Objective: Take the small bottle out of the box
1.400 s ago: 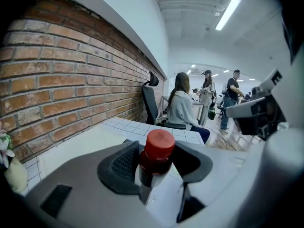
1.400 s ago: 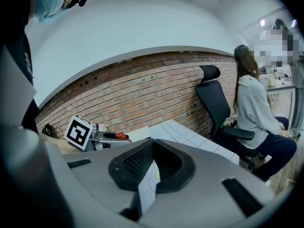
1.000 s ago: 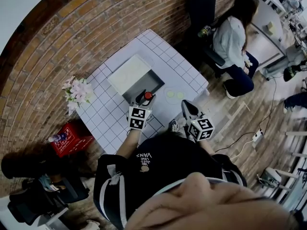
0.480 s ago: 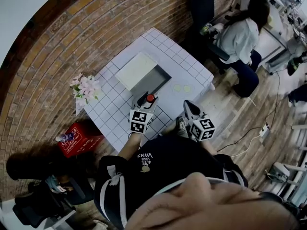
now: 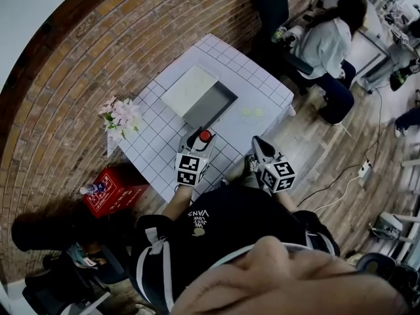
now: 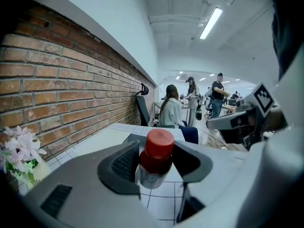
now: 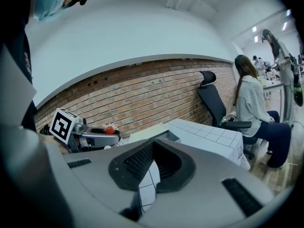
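The small clear bottle (image 6: pixel 156 152) with a red cap (image 5: pixel 205 136) sits upright between the jaws of my left gripper (image 5: pixel 197 140), which is shut on it. It hangs over the white gridded table (image 5: pixel 154 153), on the near side of the open grey box (image 5: pixel 211 105) and outside it. The box's white lid (image 5: pixel 189 89) lies back behind it. My right gripper (image 5: pixel 260 149) hovers off the table's near right corner, its jaws shut with nothing between them (image 7: pixel 153 148). From the right gripper view the left gripper (image 7: pixel 95 137) and the red cap show at the left.
A bunch of pale pink flowers (image 5: pixel 122 117) stands at the table's left edge. Two pale round discs (image 5: pixel 252 112) lie to the right of the box. A red crate (image 5: pixel 108 193) sits on the floor at left. A seated person (image 5: pixel 331 41) is beyond the table.
My left gripper, still holding the bottle, has drawn back from the box's near edge toward me. The head view has shifted, and the right gripper has hardly moved.
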The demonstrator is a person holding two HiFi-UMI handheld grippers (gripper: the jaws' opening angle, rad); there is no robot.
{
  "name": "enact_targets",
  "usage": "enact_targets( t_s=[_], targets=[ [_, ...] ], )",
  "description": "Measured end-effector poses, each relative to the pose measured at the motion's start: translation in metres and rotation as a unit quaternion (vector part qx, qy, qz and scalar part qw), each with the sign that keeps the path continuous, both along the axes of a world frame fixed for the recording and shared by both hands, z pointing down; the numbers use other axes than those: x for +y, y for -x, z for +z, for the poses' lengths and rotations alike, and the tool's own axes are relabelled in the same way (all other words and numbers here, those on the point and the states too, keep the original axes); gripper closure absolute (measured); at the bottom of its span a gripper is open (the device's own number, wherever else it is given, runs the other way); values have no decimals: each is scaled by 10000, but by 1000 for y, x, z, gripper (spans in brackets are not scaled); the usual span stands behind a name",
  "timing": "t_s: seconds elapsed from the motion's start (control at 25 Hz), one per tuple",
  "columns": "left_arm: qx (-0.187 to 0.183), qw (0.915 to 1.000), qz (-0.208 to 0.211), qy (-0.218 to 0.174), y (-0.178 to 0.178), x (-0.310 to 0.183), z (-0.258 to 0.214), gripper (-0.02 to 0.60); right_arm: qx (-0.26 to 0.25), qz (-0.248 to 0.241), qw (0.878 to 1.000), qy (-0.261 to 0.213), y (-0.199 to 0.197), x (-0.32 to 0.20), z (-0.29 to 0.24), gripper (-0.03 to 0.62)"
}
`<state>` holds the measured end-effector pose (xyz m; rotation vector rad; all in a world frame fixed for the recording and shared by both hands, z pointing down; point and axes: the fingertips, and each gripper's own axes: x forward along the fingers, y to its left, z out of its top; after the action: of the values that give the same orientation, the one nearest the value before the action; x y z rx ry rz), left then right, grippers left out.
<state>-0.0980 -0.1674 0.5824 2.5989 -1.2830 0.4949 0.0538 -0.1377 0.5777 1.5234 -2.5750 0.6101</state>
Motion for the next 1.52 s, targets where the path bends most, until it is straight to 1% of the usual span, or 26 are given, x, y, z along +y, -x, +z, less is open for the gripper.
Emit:
enact_targets(
  t_s=[0.28,0.6,0.92,1.16,1.52],
  targets=[
    [84,9999,38,-65,13,25,-5,367,25,190,9998,-10,2,21,1,595],
    [92,9999,-86,-117,16,43,-14,367,17,253,9997,-42,-11,32,-6,595],
    [162,9994,-294,-121,-9,61,-21,367,59,22,10000,-65,-39,41,-9,595],
    [237,9979,-590,-138,-26,82,-23,367,148,-217,9996,-35,-60,52,-9,595],
    [238,9952,-948,-99,-42,116,-18,367,124,-582,9982,2,-73,67,-5,595]
  ],
)
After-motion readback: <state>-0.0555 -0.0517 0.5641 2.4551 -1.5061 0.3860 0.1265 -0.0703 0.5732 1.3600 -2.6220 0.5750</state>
